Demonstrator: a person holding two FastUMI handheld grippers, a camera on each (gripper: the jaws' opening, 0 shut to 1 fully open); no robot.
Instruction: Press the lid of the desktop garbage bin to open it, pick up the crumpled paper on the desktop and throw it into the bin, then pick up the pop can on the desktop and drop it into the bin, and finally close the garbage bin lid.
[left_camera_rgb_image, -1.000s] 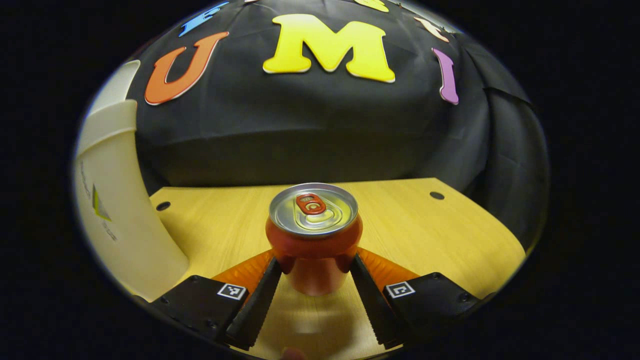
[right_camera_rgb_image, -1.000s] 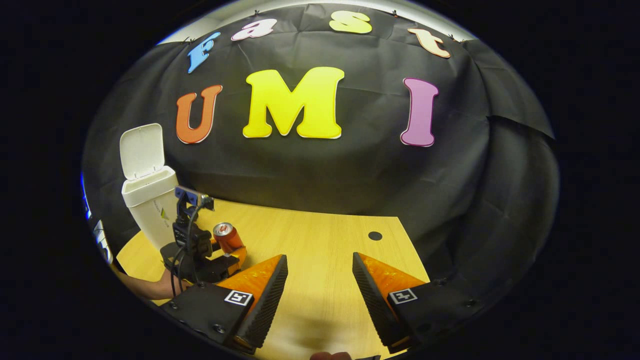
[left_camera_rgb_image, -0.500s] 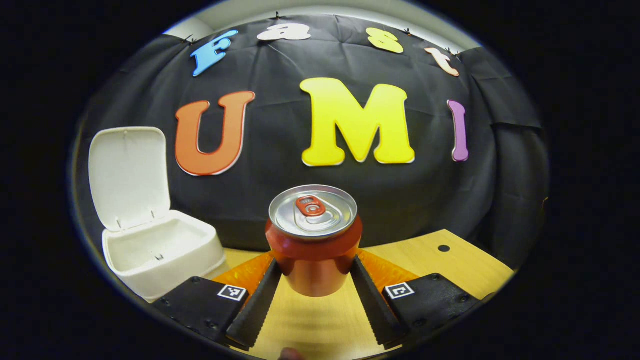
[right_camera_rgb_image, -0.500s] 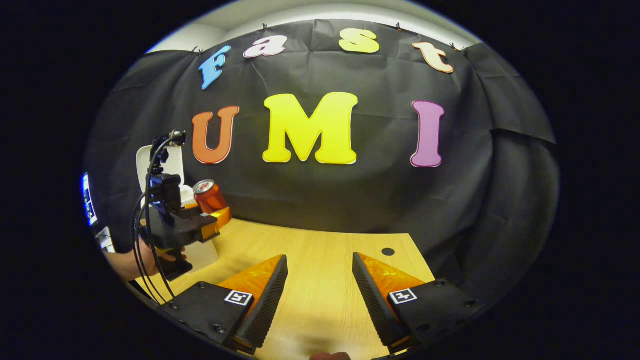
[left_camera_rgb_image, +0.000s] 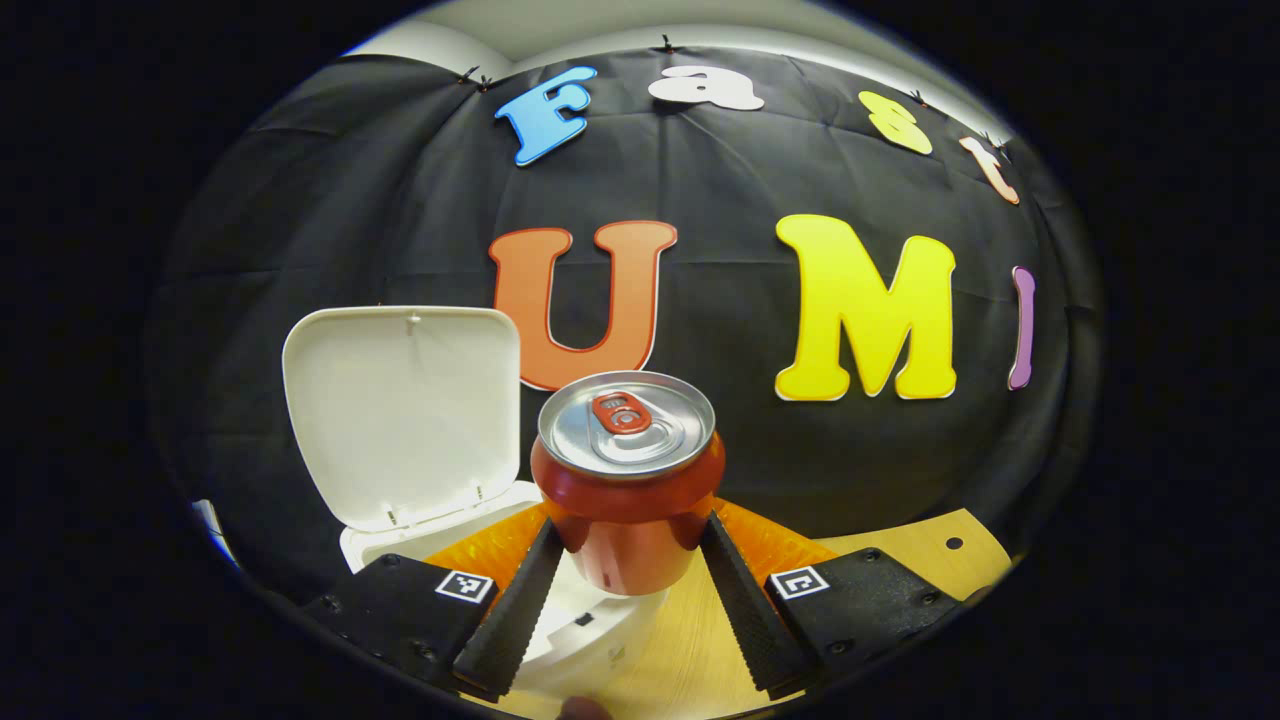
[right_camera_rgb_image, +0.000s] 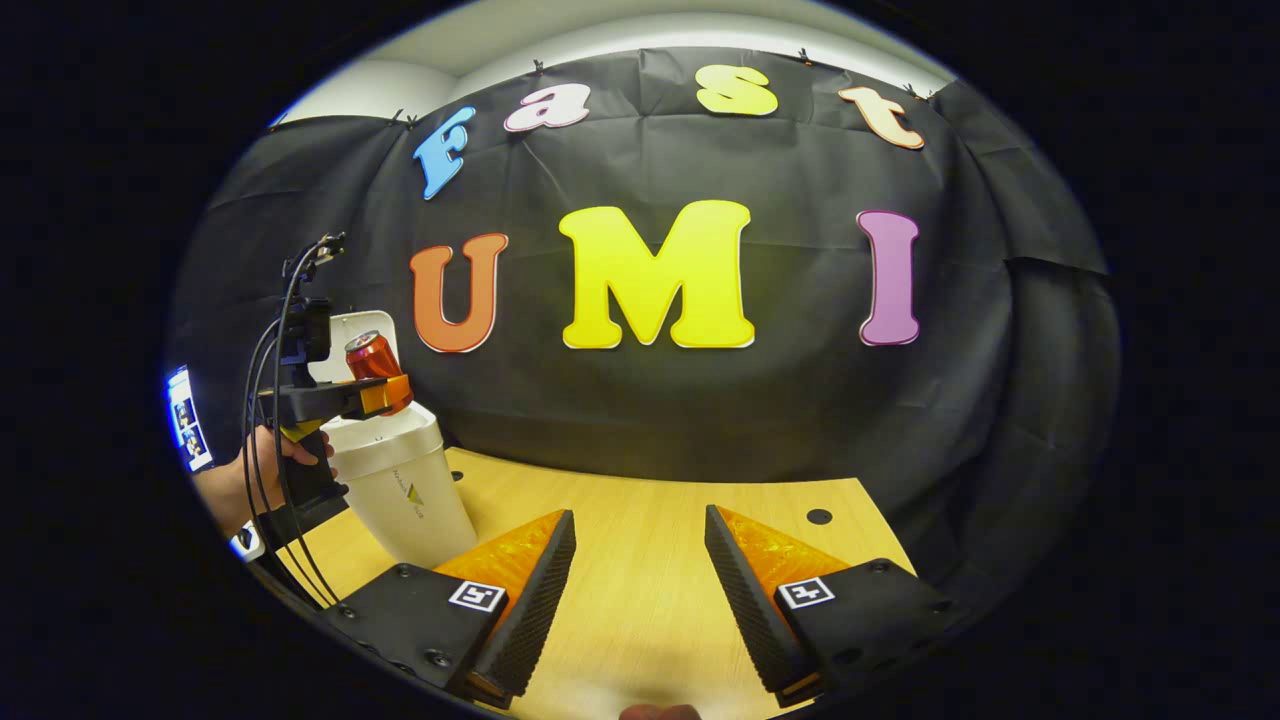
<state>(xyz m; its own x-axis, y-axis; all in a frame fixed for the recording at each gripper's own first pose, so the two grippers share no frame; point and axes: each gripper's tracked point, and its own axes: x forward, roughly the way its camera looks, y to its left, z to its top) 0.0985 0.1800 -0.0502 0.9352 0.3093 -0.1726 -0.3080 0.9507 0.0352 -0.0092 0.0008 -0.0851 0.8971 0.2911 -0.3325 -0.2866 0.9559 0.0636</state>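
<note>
My left gripper (left_camera_rgb_image: 628, 560) is shut on a red pop can (left_camera_rgb_image: 627, 480) with a silver top, held upright in the air. Right behind and below the can stands the white garbage bin (left_camera_rgb_image: 580, 630) with its lid (left_camera_rgb_image: 400, 410) raised upright. In the right gripper view the left gripper (right_camera_rgb_image: 385, 395) carries the pop can (right_camera_rgb_image: 373, 356) over the mouth of the bin (right_camera_rgb_image: 405, 480), a hand (right_camera_rgb_image: 240, 480) holding it. My right gripper (right_camera_rgb_image: 640, 580) stands open over the wooden table (right_camera_rgb_image: 650, 530), nothing between its fingers. The bin's inside is hidden.
The wooden table (left_camera_rgb_image: 940, 550) has small dark holes (right_camera_rgb_image: 819, 516) near its far edge. The black cloth wall closes off the back. A small bright screen (right_camera_rgb_image: 188, 430) shows at the far left of the right gripper view.
My left gripper has lifted the can off the table and swung it left, up to the open bin. The right gripper has barely moved.
</note>
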